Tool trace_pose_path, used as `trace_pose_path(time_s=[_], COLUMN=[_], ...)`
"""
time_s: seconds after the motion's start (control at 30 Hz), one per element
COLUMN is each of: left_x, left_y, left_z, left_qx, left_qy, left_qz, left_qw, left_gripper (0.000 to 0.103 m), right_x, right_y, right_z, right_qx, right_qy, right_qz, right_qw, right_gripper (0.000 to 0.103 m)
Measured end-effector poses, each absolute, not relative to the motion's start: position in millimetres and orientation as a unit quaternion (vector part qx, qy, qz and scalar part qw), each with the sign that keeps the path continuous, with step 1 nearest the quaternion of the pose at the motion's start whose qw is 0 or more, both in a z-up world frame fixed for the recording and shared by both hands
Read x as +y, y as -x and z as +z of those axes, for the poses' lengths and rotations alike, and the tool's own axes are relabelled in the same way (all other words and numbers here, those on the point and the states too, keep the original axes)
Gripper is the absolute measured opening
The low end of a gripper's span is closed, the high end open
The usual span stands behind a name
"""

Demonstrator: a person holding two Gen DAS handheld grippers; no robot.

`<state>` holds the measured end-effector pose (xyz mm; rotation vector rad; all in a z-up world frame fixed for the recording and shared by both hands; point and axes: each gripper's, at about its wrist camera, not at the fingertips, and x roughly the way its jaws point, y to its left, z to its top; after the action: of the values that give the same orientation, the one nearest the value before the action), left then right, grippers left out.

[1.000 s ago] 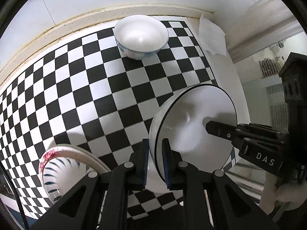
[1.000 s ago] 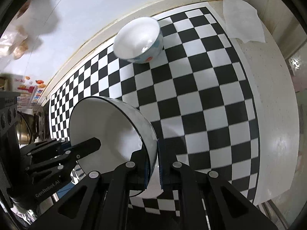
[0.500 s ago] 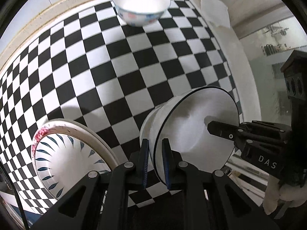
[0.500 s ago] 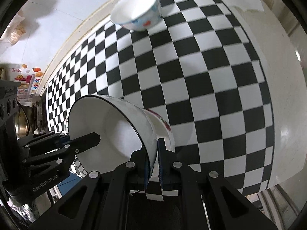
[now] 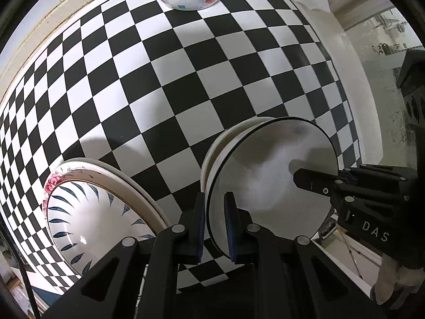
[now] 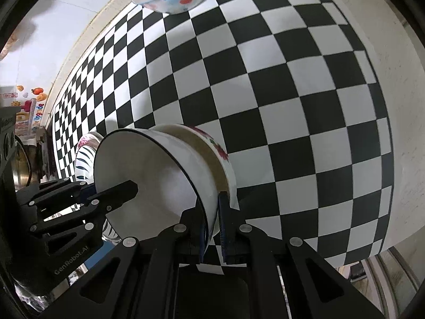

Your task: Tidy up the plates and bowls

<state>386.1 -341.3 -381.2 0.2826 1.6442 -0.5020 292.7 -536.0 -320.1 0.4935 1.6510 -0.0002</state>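
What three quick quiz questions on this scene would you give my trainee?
1. True or false: both claws grip the rim of the same black-rimmed white bowl.
2. What does that bowl sit in? A) a flower-printed white bowl with a tan band B) a metal pot C) a wire rack
3. Fill in: the blue-leaf patterned plate lies on the ______ tablecloth.

Key: 1 true: the left claw and the right claw pinch opposite sides of its rim. 2 A. 3 black-and-white checkered.
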Motion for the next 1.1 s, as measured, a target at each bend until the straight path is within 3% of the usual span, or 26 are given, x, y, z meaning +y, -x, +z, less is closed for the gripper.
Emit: trace_pose_path(time_s=[1.1], left_x=[-341], left_y=[-380], left_z=[-380], left_qx=[0.727], left_qy=[-0.122], left_qz=[-0.215], left_qw=[0.640], left_gripper=[0.012], right_x=[-534], right_y=[-303], right_z=[-317], right_qx=[0.751], right_qy=[-0.189], right_qz=[-0.011], right_qw=[0.632], right_gripper=[0.015])
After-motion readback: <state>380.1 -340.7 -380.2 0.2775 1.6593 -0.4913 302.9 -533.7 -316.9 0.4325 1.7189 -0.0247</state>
